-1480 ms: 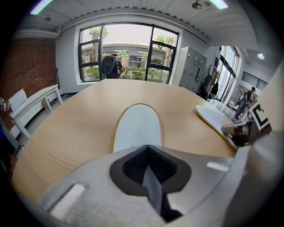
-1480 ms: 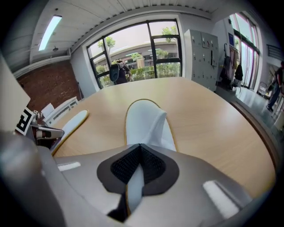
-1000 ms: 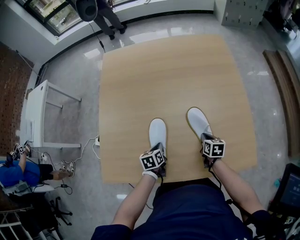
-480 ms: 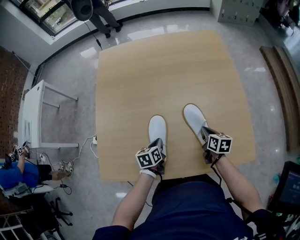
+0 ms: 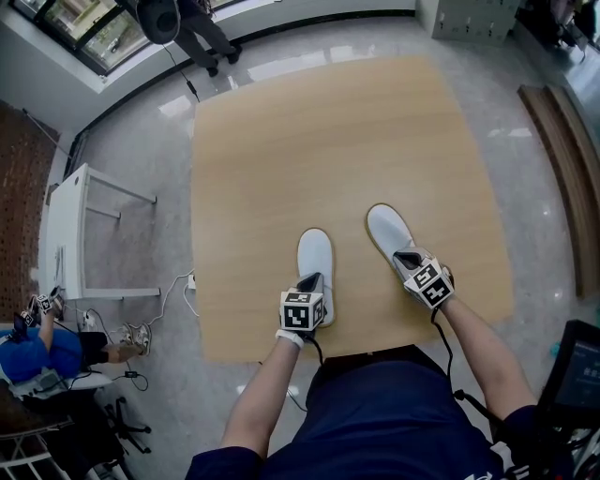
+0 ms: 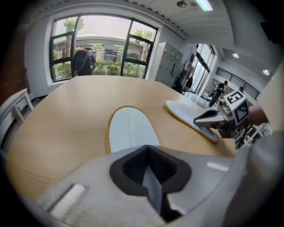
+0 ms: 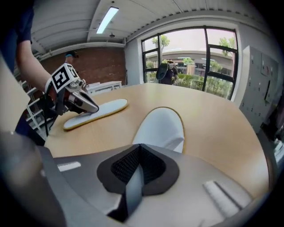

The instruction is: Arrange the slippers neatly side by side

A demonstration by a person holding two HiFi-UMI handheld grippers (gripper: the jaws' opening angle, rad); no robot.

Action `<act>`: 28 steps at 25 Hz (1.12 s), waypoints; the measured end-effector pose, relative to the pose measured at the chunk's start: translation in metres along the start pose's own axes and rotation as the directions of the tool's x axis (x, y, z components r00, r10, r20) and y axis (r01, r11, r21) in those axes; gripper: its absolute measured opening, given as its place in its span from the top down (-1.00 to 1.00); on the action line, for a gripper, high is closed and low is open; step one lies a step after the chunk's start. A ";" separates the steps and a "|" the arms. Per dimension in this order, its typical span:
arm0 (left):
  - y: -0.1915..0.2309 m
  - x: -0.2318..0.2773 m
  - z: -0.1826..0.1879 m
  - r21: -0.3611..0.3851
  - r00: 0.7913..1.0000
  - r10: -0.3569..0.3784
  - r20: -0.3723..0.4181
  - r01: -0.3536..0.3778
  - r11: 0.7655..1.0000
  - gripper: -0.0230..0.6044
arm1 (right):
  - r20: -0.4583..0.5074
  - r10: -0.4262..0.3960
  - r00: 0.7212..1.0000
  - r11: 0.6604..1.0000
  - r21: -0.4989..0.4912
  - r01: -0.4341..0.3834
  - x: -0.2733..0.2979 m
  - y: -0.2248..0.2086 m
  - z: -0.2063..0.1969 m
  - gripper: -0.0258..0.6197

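Two white slippers lie on the wooden table, toes pointing away from me. The left slipper lies straight. My left gripper is shut on its heel. The right slipper is angled, with its toe leaning left toward the other one. My right gripper is shut on that slipper's heel. A gap of bare wood separates the two slippers.
The table's near edge runs just behind both grippers. On the floor to the left are a white rack, a power strip with cable and a seated person in blue. Lockers stand at the far right.
My right gripper has twisted and shifted slightly left with the heel, bringing the right slipper a little nearer the left one. The left gripper and its slipper have hardly moved.
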State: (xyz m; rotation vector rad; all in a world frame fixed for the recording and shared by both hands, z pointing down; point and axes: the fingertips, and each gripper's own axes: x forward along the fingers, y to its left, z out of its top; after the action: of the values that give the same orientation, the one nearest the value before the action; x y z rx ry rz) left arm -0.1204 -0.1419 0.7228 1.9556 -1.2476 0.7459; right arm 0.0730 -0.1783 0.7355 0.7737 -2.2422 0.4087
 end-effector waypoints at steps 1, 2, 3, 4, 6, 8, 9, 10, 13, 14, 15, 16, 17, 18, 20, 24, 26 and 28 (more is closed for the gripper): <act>0.000 0.000 0.000 -0.019 1.000 0.009 0.015 -0.009 1.000 0.92 | 0.002 -0.030 1.000 1.000 0.007 0.030 0.000 0.001 0.000 0.89; 0.000 0.000 -0.001 -0.039 1.000 0.014 0.025 -0.013 0.999 0.92 | 0.002 -0.054 0.999 0.998 0.026 0.054 0.000 0.002 0.000 0.89; -0.001 0.000 -0.002 -0.057 0.999 0.013 0.030 -0.012 0.998 0.92 | 0.001 -0.068 0.998 0.996 0.054 0.068 0.001 0.004 0.000 0.89; -0.004 0.002 -0.002 -0.071 1.000 0.007 0.030 -0.005 0.997 0.92 | -0.001 -0.075 0.997 0.993 0.086 0.075 0.002 0.006 0.000 0.89; -0.010 0.006 -0.001 -0.081 1.000 -0.007 0.024 0.009 0.997 0.92 | -0.009 -0.074 0.997 0.988 0.138 0.075 0.005 0.009 0.001 0.89; -0.014 0.011 0.001 -0.097 1.000 -0.008 0.018 0.010 0.995 0.92 | -0.014 -0.070 0.997 0.982 0.175 0.072 0.008 0.012 0.001 0.89; -0.015 0.013 0.002 -0.120 1.000 -0.005 0.019 0.007 0.993 0.92 | -0.016 -0.071 0.997 0.978 0.194 0.072 0.009 0.013 0.001 0.89; -0.016 0.015 0.004 -0.147 1.000 -0.001 0.021 0.004 0.989 0.92 | -0.018 -0.073 0.997 0.974 0.215 0.075 0.010 0.015 0.002 0.89; -0.022 0.020 0.009 -0.180 1.000 -0.002 0.025 0.007 0.984 0.92 | -0.022 -0.097 0.995 0.951 0.292 0.099 0.012 0.017 0.001 0.89; -0.025 0.021 0.011 -0.169 1.000 -0.007 0.024 0.011 0.986 0.92 | -0.024 -0.105 0.994 0.942 0.318 0.107 0.013 0.018 0.000 0.89; -0.028 0.022 0.012 -0.155 1.000 -0.013 0.021 0.016 0.988 0.92 | -0.025 -0.111 0.993 0.933 0.341 0.113 0.014 0.019 -0.002 0.89; -0.030 0.023 0.013 -0.143 1.000 -0.018 0.017 0.021 0.990 0.92 | -0.026 -0.115 0.993 0.925 0.361 0.117 0.015 0.021 -0.002 0.89; -0.031 0.024 0.014 -0.137 1.000 -0.023 0.014 0.024 0.990 0.92 | -0.026 -0.115 0.993 0.919 0.376 0.116 0.016 0.024 -0.001 0.89; -0.031 0.025 0.015 -0.136 1.000 -0.025 0.012 0.027 0.990 0.92 | -0.025 -0.110 0.994 0.916 0.386 0.111 0.018 0.028 0.001 0.89; -0.031 0.025 0.016 -0.141 1.000 -0.023 0.010 0.024 0.990 0.92 | -0.024 -0.094 0.995 0.913 0.397 0.096 0.021 0.036 0.004 0.89; -0.032 0.027 0.018 -0.169 1.000 0.003 0.015 0.000 0.986 0.92 | -0.024 -0.079 0.997 0.897 0.434 0.081 0.026 0.045 0.009 0.89; -0.033 0.028 0.020 -0.207 1.000 0.012 0.020 -0.007 0.978 0.92 | -0.019 -0.076 0.997 0.882 0.465 0.076 0.027 0.047 0.011 0.89; -0.037 0.029 0.021 -0.221 1.000 0.007 0.020 -0.002 0.975 0.92 | -0.013 -0.068 0.998 0.869 0.491 0.065 0.028 0.048 0.013 0.89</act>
State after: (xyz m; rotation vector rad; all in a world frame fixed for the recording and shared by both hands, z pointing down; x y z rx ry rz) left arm -0.0735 -0.1634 0.7235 1.7838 -1.2893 0.5646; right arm 0.0202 -0.1587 0.7437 1.1063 -2.1262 0.9706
